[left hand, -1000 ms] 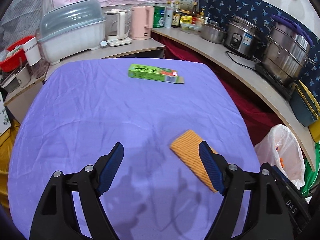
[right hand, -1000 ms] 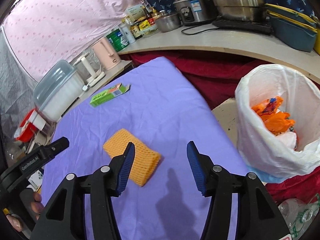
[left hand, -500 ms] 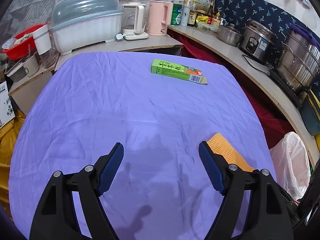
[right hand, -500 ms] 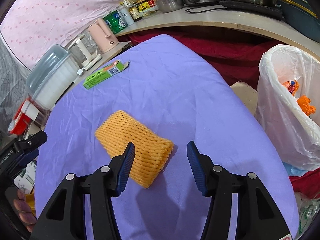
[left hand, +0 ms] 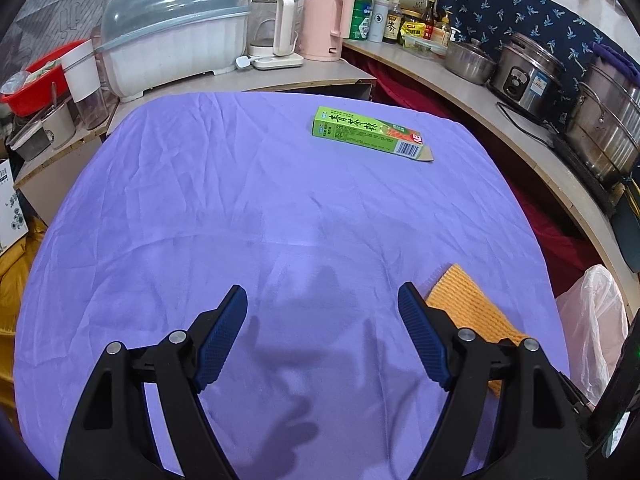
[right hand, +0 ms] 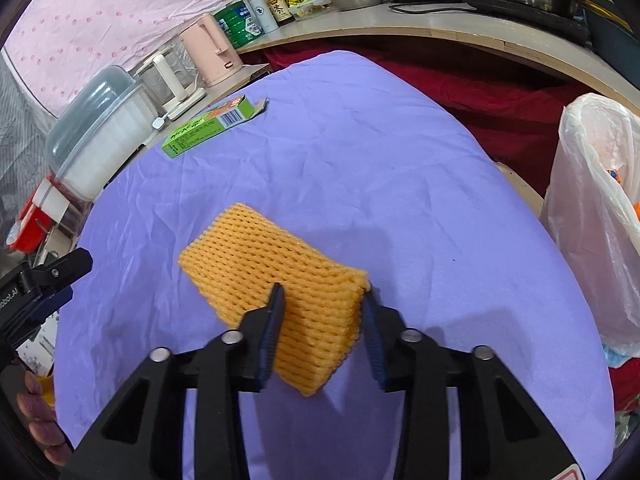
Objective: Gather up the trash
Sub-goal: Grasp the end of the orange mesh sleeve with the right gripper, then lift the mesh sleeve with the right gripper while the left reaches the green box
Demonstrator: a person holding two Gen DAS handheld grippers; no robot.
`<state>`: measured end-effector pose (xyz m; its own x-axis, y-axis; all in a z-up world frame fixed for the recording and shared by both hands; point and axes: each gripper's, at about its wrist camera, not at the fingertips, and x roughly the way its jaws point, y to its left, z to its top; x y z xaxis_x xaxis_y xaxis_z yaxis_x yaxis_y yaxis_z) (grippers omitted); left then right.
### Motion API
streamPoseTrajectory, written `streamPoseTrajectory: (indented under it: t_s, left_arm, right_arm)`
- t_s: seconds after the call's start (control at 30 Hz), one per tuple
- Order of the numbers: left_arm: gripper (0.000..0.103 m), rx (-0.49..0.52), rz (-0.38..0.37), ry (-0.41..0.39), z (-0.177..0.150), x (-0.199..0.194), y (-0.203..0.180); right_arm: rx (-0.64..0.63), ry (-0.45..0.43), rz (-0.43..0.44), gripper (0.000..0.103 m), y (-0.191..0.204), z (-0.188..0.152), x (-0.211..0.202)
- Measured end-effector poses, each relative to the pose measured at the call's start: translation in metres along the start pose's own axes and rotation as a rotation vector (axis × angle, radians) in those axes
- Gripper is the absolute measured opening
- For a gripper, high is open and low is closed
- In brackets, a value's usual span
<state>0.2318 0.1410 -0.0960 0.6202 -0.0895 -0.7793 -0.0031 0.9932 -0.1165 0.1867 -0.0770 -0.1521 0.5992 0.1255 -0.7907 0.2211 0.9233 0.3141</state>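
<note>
An orange foam net sleeve (right hand: pixel 280 276) lies on the purple tablecloth (right hand: pixel 360 152). My right gripper (right hand: pixel 322 304) has its jaws narrowed around the sleeve's near end, one finger on each side, touching it. The sleeve also shows in the left wrist view (left hand: pixel 468 304), partly hidden behind my right finger there. My left gripper (left hand: pixel 322 300) is open and empty above the cloth. A green carton (left hand: pixel 370 130) lies flat at the far side of the table; it also shows in the right wrist view (right hand: pixel 212 124).
A bin lined with a white plastic bag (right hand: pixel 596 240) holding orange scraps stands off the table's right edge. A curved counter (left hand: pixel 500 120) carries pots, a rice cooker and bottles. A pink kettle (left hand: pixel 324 26) and a covered dish rack (left hand: pixel 172 40) stand behind the table.
My right gripper has moved forward over the sleeve and narrowed its jaws onto its near end. My left gripper has shifted left, so the sleeve slid toward the right edge of its view.
</note>
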Motion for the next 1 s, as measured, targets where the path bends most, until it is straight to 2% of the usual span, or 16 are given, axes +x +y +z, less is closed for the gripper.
streamPoseTrajectory:
  t_s: [0.03, 0.07, 0.13, 0.6, 0.8, 1.0]
  left_arm:
    - [0.074, -0.001, 0.001, 0.001, 0.000, 0.002, 0.001]
    - [0.074, -0.001, 0.003, 0.003, 0.000, 0.003, 0.000]
    - [0.074, -0.001, 0.004, 0.007, 0.000, 0.005, 0.000]
    - [0.074, 0.000, -0.004, 0.012, 0.011, 0.018, -0.006]
    - [0.074, 0.004, -0.006, 0.011, 0.020, 0.026, -0.012]
    - [0.074, -0.002, 0.003, 0.011, 0.036, 0.039, -0.014]
  right_arm:
    - [-0.002, -0.003, -0.004, 0.026, 0.001, 0.001, 0.000]
    - [-0.003, -0.007, -0.004, 0.018, 0.002, 0.002, 0.000]
    - [-0.001, -0.014, 0.000, 0.012, 0.002, 0.004, 0.000]
    - [0.021, -0.140, 0.030, 0.011, 0.004, 0.041, -0.025]
    - [0.050, -0.175, 0.015, 0.011, -0.004, 0.063, -0.021]
    - [0.085, -0.209, 0.036, 0.011, -0.007, 0.104, -0.005]
